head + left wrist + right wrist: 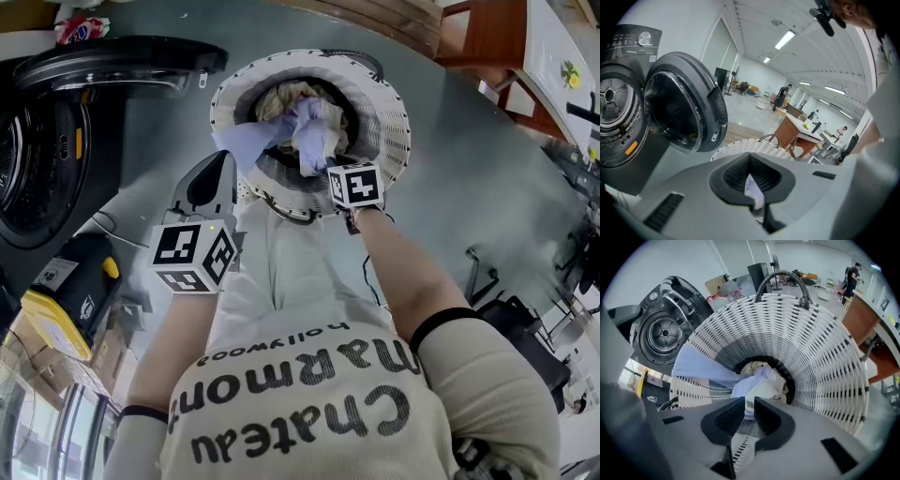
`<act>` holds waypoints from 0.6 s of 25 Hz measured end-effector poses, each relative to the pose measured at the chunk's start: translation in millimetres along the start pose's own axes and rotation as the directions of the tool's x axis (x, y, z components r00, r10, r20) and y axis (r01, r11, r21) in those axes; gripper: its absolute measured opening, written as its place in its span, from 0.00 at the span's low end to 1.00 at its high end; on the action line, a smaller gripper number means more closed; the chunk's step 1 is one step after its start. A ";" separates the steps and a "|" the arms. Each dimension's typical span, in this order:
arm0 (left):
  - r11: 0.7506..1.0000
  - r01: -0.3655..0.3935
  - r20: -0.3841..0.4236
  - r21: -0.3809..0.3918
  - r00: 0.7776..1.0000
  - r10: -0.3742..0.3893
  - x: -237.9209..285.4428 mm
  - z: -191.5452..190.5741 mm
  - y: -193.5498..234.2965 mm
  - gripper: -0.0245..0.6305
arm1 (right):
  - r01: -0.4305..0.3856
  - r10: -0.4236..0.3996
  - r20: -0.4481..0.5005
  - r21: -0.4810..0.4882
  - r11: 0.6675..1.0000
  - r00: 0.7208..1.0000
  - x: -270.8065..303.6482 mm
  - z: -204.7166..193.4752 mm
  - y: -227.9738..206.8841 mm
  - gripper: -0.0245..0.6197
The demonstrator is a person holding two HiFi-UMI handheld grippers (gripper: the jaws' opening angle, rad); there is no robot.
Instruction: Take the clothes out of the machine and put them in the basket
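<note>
Washer [37, 169] stands far left, its door [122, 61] swung open. Left gripper [751, 180] comes next, just beside the basket [392, 108]. Its jaws are closed, pinching a pale corner of cloth [753, 190]. In the head view this lavender cloth runs from the gripper's tip over the basket's rim and into the basket. The basket is white wicker on grey floor [469, 187], and more clothes [298, 96] lie heaped at its bottom. Right gripper [746, 405] points down into the basket. Its jaws are a narrow slit apart and grip nothing, with the cloth just beyond their tips.
</note>
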State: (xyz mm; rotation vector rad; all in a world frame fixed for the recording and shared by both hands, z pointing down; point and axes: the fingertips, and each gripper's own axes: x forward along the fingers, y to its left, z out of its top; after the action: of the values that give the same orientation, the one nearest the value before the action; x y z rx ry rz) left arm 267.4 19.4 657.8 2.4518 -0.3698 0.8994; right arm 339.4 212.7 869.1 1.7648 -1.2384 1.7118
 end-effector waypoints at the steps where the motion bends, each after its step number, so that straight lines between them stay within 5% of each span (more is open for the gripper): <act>1: 1.000 0.001 -0.001 -0.002 1.000 -0.001 -1.7 3.2 -1.1 0.05 | 0.004 -0.004 -0.003 -0.004 1.000 1.000 -4.9 0.8 0.7 0.15; 5: 1.000 0.019 -0.005 0.001 1.000 -0.019 -10.9 15.9 -12.1 0.05 | 0.018 -0.019 0.031 0.025 1.000 0.999 -33.6 11.6 5.9 0.16; 8: 0.998 0.054 0.011 0.032 0.998 -0.054 -18.2 36.9 -26.3 0.05 | -0.014 -0.014 0.168 0.168 0.986 0.986 -72.1 42.8 12.0 0.15; 12: 0.988 0.103 0.102 0.114 0.988 -0.114 -30.5 92.8 -40.9 0.05 | -0.061 -0.042 0.351 0.276 0.959 0.936 -133.9 95.3 19.4 0.16; 15: 0.979 0.106 0.187 0.176 0.973 -0.139 -46.9 145.9 -49.7 0.05 | -0.111 -0.052 0.489 0.299 0.948 0.871 -192.1 141.4 25.8 0.15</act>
State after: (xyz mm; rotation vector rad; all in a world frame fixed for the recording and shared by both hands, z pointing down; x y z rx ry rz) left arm 329.6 -13.7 513.0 2.6933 -0.2149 0.6589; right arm 429.2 149.7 655.7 2.5087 -1.2281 1.5990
